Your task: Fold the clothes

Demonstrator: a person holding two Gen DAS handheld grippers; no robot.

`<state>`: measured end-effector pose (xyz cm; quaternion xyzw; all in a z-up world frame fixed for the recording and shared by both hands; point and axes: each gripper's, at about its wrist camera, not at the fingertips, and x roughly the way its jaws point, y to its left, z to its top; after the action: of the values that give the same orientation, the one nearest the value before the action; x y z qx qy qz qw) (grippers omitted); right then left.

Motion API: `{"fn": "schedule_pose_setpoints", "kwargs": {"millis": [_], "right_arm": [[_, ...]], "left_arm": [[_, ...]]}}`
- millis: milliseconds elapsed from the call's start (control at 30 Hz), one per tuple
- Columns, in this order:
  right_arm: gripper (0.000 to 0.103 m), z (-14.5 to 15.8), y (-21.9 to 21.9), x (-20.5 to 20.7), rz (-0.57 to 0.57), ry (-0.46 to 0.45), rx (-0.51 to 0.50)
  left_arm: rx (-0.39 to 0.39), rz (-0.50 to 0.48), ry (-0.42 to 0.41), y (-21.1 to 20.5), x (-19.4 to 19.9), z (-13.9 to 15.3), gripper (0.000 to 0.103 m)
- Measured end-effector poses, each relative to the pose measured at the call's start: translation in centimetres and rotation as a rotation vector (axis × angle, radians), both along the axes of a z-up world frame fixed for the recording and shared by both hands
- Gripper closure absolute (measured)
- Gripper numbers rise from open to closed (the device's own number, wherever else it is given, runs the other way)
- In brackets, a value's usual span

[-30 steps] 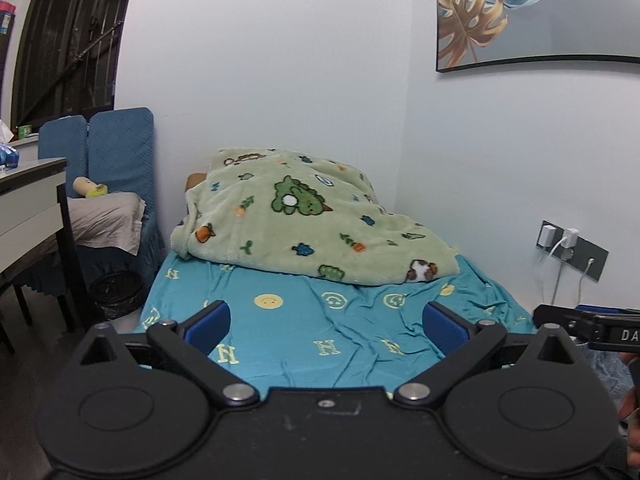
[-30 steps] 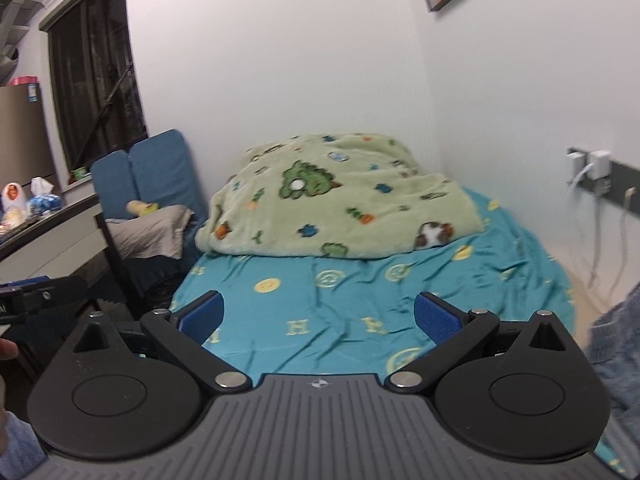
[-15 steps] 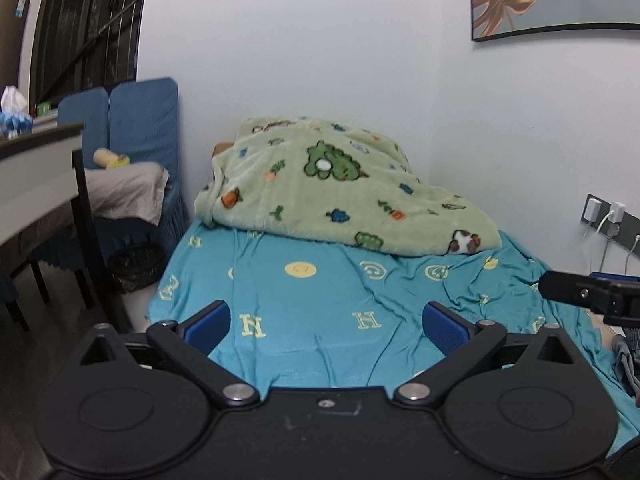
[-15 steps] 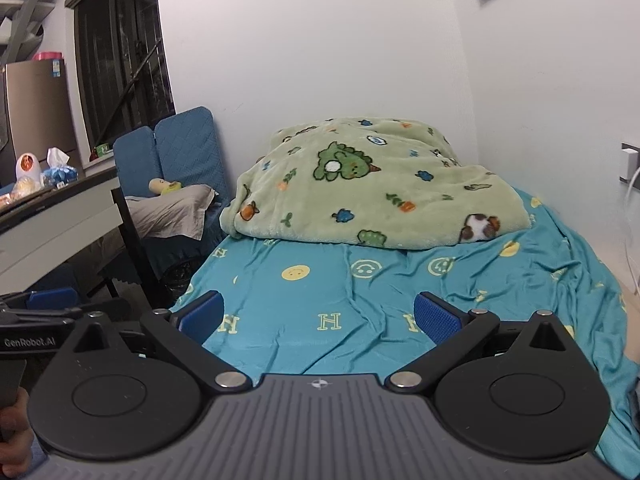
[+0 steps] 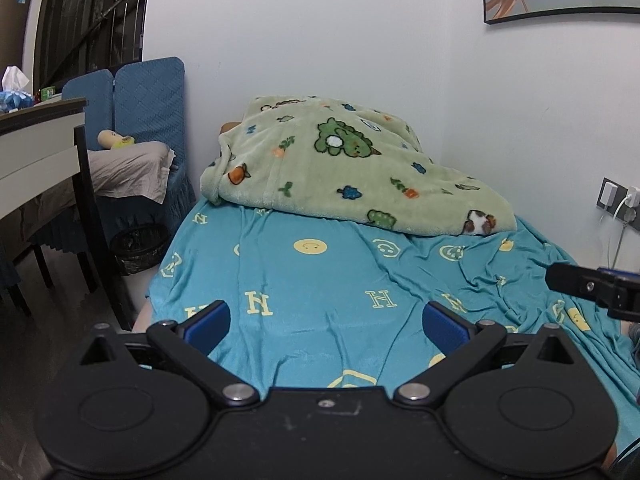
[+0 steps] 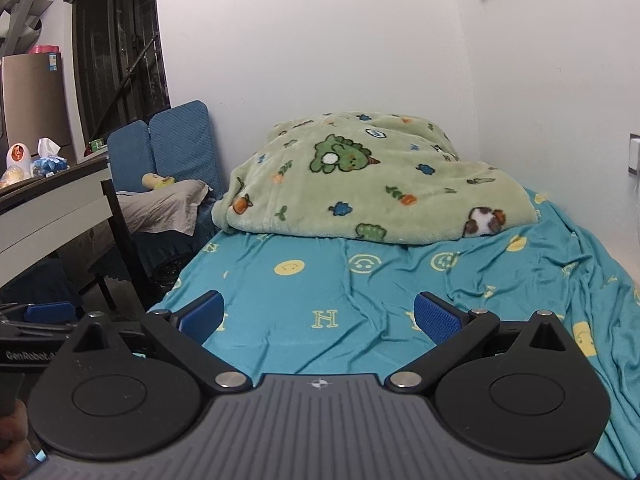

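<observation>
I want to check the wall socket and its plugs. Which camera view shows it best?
The left wrist view: the socket shows on the right wall with two white plugs and a cable hanging down. The right wrist view shows only a white sliver at its right edge; no detail can be told there.

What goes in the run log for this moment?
left gripper: open, empty | right gripper: open, empty | green blanket: bunched at bed head | no garment visible

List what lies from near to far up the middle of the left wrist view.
Left gripper, open → teal bedsheet → green cartoon blanket → white wall.
</observation>
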<state>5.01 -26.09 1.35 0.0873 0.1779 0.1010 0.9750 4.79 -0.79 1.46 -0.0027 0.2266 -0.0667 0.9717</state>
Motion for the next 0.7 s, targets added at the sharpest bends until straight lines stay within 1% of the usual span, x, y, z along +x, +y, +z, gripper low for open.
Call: {"fn": "schedule_pose_setpoints", "kwargs": {"millis": [133, 267, 433, 700], "right_arm": [[0.0, -0.8, -0.5, -0.5, -0.011, 0.008, 0.005], [0.0, -0.8, -0.3, -0.5, 0.0, 0.001, 0.01], [0.0, -0.8, 0.2, -0.4, 0.001, -0.01, -0.015], [0.0, -1.0, 0.7, -0.4, 0.008, -0.005, -0.033]], "left_arm": [[-0.009, 0.007, 0.005, 0.3, -0.5, -0.6, 0.001], [-0.006, 0.003, 0.005, 0.0, -0.9, -0.9, 0.001], [0.008, 0.008, -0.013, -0.2, -1.2, -0.9, 0.001], [-0.008, 0.027, -0.013, 0.3, -1.1, -0.9, 0.0]]}}
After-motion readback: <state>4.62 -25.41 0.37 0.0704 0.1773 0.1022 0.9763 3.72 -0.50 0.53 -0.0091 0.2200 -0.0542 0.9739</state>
